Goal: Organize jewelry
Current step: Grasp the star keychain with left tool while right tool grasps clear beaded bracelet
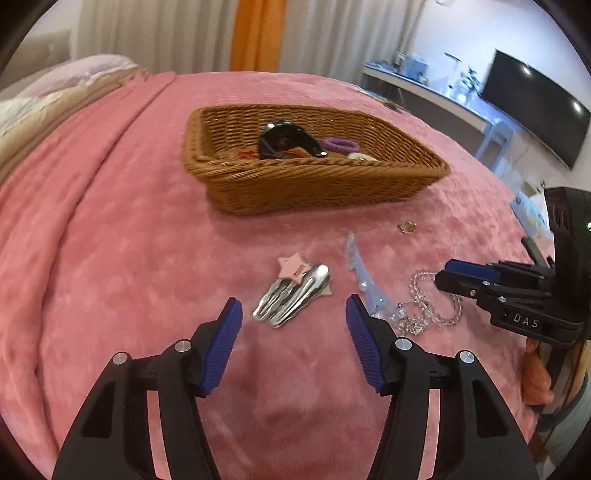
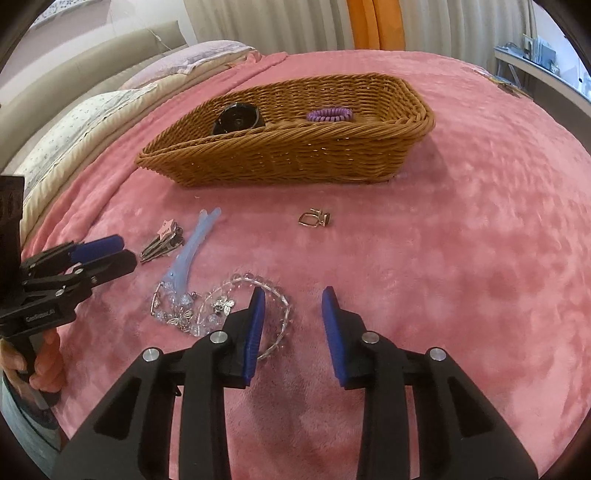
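A wicker basket [image 1: 314,184] [image 2: 295,162] stands on the pink blanket and holds a black watch [image 1: 284,142] [image 2: 236,120] and a purple coil hair tie [image 1: 338,144] [image 2: 330,115]. On the blanket lie silver hair clips with a pink star [image 1: 291,291] [image 2: 162,242], a light blue hair clip [image 1: 364,275] [image 2: 192,254], a crystal bead bracelet with butterfly charms [image 1: 432,302] [image 2: 221,306] and a small gold ring [image 1: 406,227] [image 2: 314,218]. My left gripper [image 1: 293,314] [image 2: 122,254] is open just short of the silver clips. My right gripper [image 2: 293,295] [image 1: 443,275] is open, its left finger over the bracelet.
Pillows [image 2: 92,110] lie at the bed's far left. Curtains [image 1: 258,33] hang behind the bed. A desk [image 1: 424,85] and a dark screen [image 1: 535,107] stand at the right, off the bed.
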Demonstrator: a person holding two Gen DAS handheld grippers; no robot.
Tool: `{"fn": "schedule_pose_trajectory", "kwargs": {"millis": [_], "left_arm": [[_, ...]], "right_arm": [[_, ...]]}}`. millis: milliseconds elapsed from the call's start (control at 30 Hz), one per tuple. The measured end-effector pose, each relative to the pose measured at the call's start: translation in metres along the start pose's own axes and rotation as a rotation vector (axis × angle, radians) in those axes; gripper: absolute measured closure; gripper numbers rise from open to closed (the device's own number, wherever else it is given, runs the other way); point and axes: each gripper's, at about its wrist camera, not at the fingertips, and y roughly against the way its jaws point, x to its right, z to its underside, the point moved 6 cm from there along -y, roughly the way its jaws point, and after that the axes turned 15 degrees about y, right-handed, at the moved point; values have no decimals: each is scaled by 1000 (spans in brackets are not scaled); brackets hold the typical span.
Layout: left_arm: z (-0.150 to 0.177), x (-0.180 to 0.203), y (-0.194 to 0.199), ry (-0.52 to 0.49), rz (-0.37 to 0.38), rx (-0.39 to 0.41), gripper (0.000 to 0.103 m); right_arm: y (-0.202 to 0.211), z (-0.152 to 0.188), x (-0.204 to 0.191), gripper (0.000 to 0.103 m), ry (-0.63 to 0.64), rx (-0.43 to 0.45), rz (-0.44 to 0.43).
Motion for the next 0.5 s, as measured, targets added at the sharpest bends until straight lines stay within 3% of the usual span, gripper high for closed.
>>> {"fn": "schedule_pose_trajectory", "kwargs": {"millis": [233,367,500], "left_arm": [[1,11,-25,-63,-19,-78,57],[6,19,-20,-66,75,-118,65],[6,19,-20,-53,80,-114,65]], "right_arm": [[-1,-1,-4,74,23,7,6],[-2,0,-2,74,13,12,-6],[-1,0,-2,74,17,12,-2]]}}
